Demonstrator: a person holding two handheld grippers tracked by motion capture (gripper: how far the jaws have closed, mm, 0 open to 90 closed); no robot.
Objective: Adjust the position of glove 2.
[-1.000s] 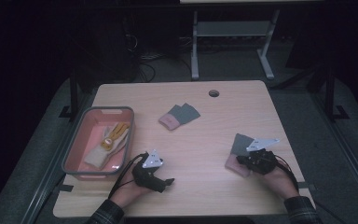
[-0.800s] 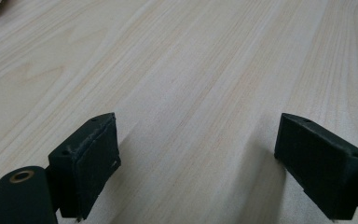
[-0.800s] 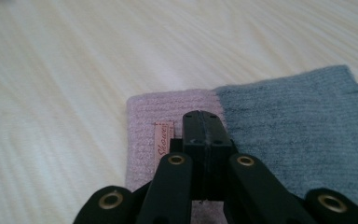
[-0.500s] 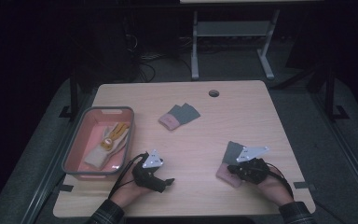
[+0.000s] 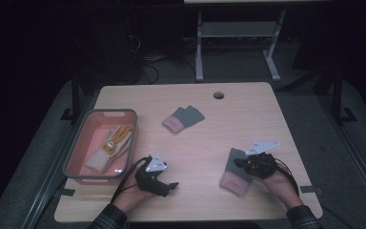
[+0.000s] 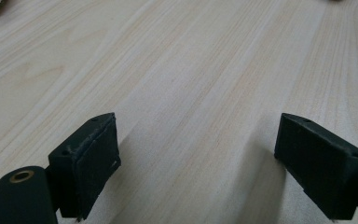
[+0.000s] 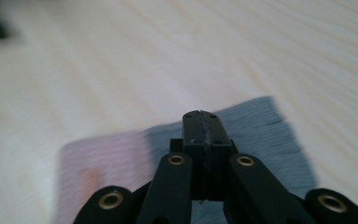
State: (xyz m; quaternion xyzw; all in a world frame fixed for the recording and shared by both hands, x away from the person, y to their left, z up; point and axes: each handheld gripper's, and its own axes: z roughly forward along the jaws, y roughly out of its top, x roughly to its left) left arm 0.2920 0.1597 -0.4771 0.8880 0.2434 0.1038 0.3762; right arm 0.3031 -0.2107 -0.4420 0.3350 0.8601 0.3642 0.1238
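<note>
A grey sock with a pink cuff (image 5: pixel 232 175) lies flat on the wooden table (image 5: pixel 200 143) at the front right. My right gripper (image 5: pixel 238 162) rests low over its grey end with jaws pressed together, apparently pinching the fabric. In the right gripper view the shut gripper (image 7: pixel 203 122) sits on the grey part of the sock (image 7: pixel 265 126), the pink cuff to the left. My left gripper (image 5: pixel 170 185) rests near the front edge, left of centre. Its jaws stand wide apart over bare wood in the left gripper view (image 6: pixel 196 158).
A second grey and pink sock (image 5: pixel 183 118) lies at mid-table. A pink bin with a grey rim (image 5: pixel 74 153) stands at the left and holds a yellow and white fabric item (image 5: pixel 112 143). A cable hole (image 5: pixel 218 95) sits near the far edge.
My right gripper has moved left and toward the front edge, and the sock has slid along with it. The left gripper has stayed in place.
</note>
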